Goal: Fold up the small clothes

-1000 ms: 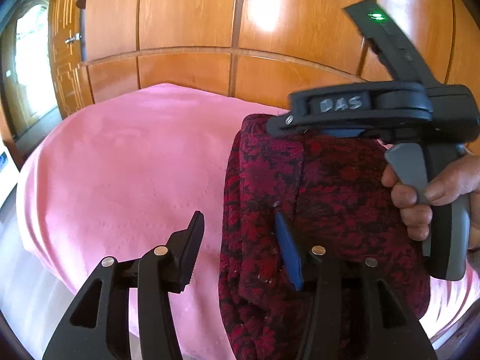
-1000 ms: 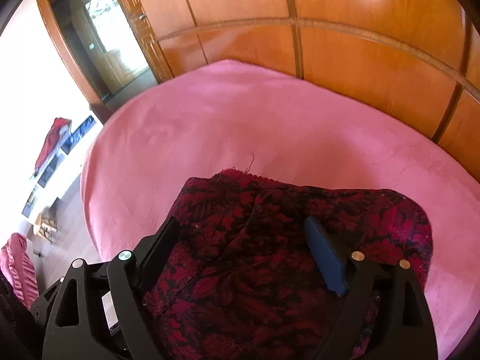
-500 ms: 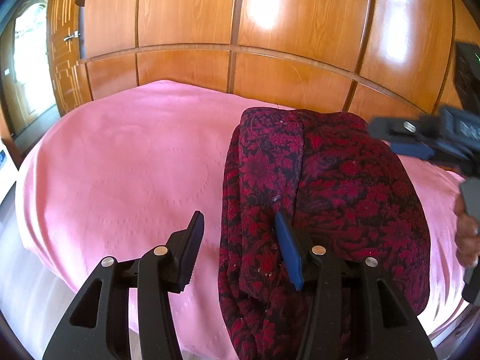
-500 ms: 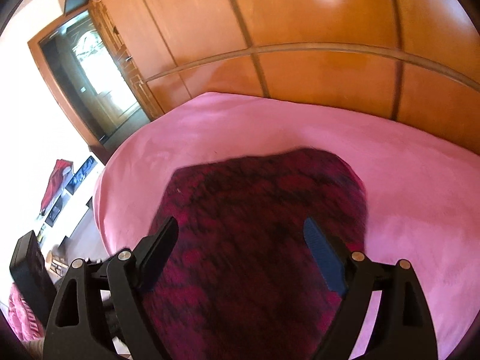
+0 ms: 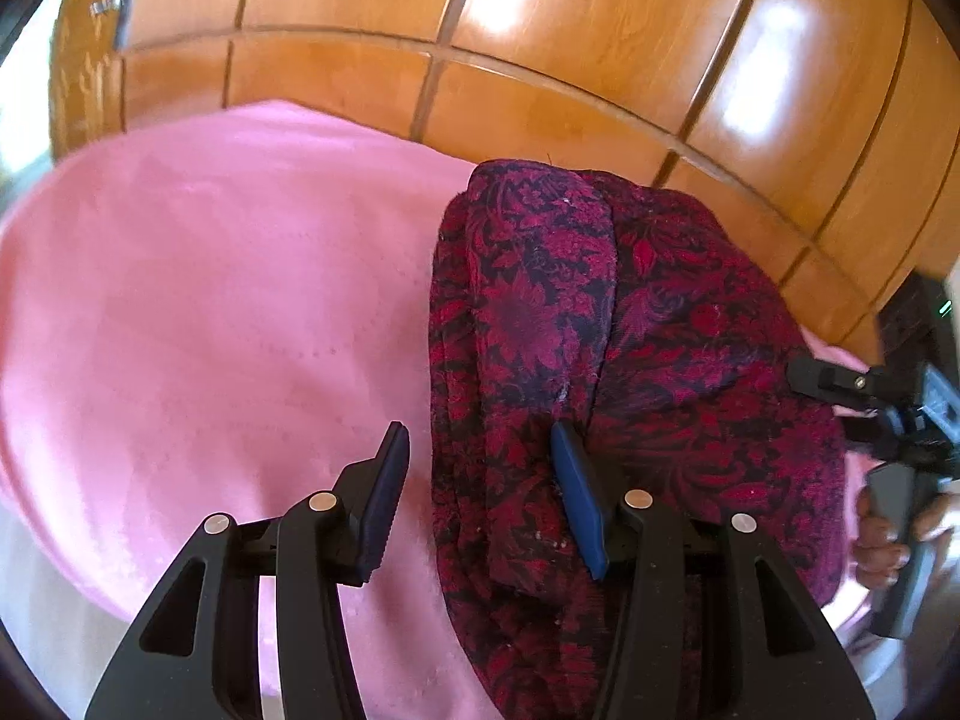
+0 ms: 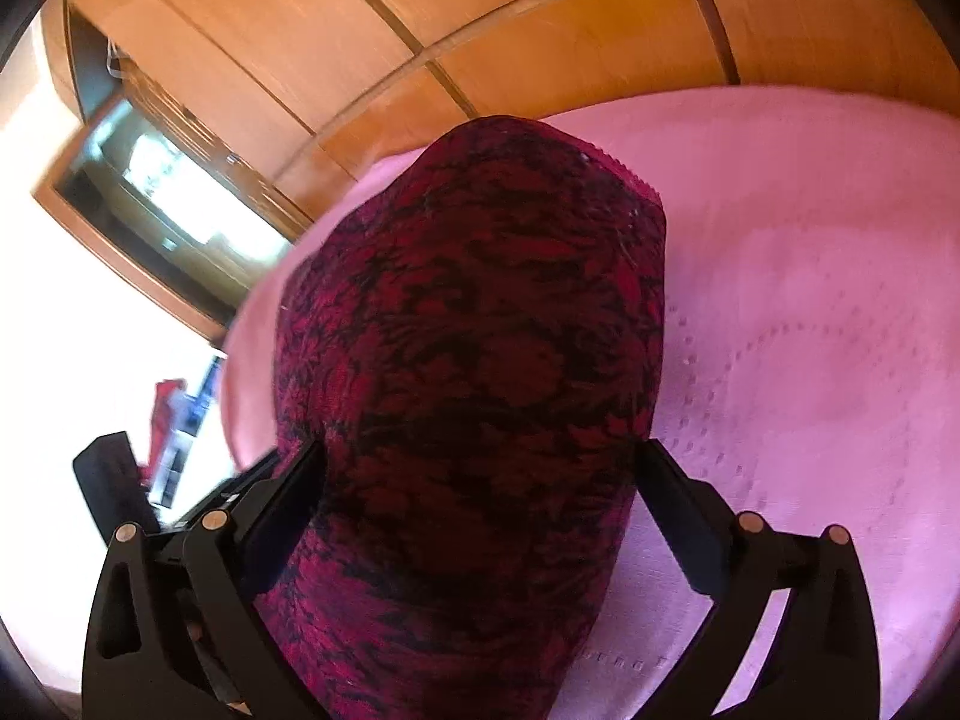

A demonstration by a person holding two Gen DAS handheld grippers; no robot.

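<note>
A folded dark red floral garment [image 5: 630,360] lies on the pink bed cover [image 5: 210,330]. My left gripper [image 5: 480,498] is open at the garment's near left edge; its right finger rests on the cloth and its left finger is over bare cover. My right gripper [image 6: 474,498] is open, its jaws spread on either side of the garment [image 6: 474,330], which fills the view between them. The right gripper also shows at the right edge of the left wrist view [image 5: 894,420], held by a hand, at the garment's right side.
Glossy wooden wardrobe panels [image 5: 540,30] rise right behind the bed. A doorway [image 6: 162,180] and bright room lie to the left in the right wrist view. The pink cover [image 6: 810,330] stretches wide to the right of the garment.
The right gripper has swung from above the garment down to its right side and rolled. The garment now lies between its jaws. The left gripper has barely moved.
</note>
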